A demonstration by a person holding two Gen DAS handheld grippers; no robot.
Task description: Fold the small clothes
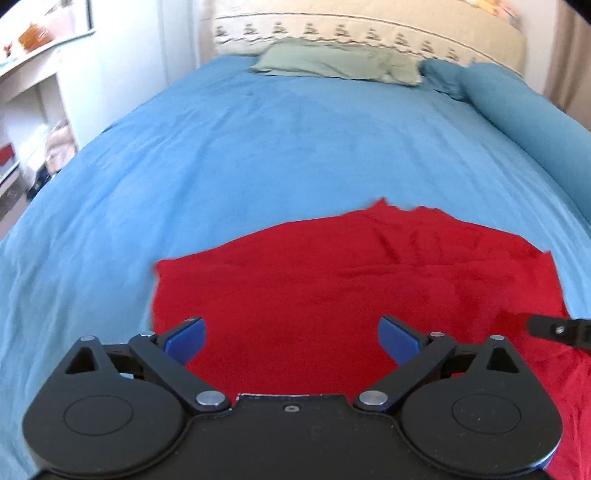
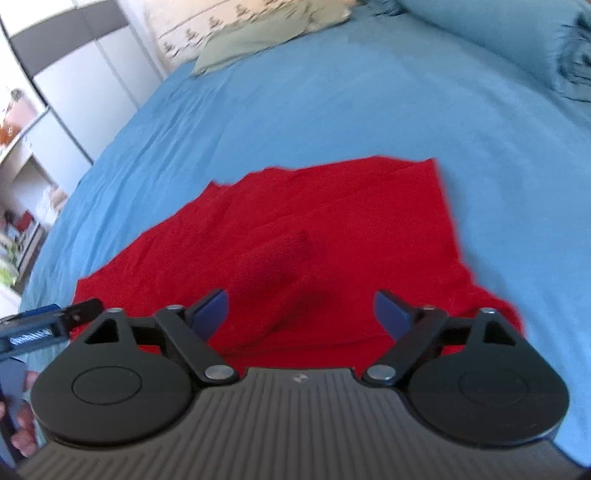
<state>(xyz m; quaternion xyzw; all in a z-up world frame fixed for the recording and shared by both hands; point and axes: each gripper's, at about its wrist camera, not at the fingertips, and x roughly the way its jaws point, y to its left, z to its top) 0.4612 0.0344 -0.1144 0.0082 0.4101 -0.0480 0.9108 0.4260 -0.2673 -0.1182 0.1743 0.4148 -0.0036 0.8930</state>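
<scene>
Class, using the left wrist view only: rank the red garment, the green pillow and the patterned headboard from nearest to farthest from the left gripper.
1. Red garment: spread on the blue sheet directly ahead of the open left gripper, under its fingers.
2. Green pillow: far across the bed, near its head, slightly right of centre.
3. Patterned headboard: just behind the pillow, against the wall.

The red cloth runs under the left tongs, whose body hides its near edge, and its right side is cut off at the picture's border. In the right wrist view the right tongs cover its near hem. The shelf items at far left are too blurred to identify.
</scene>
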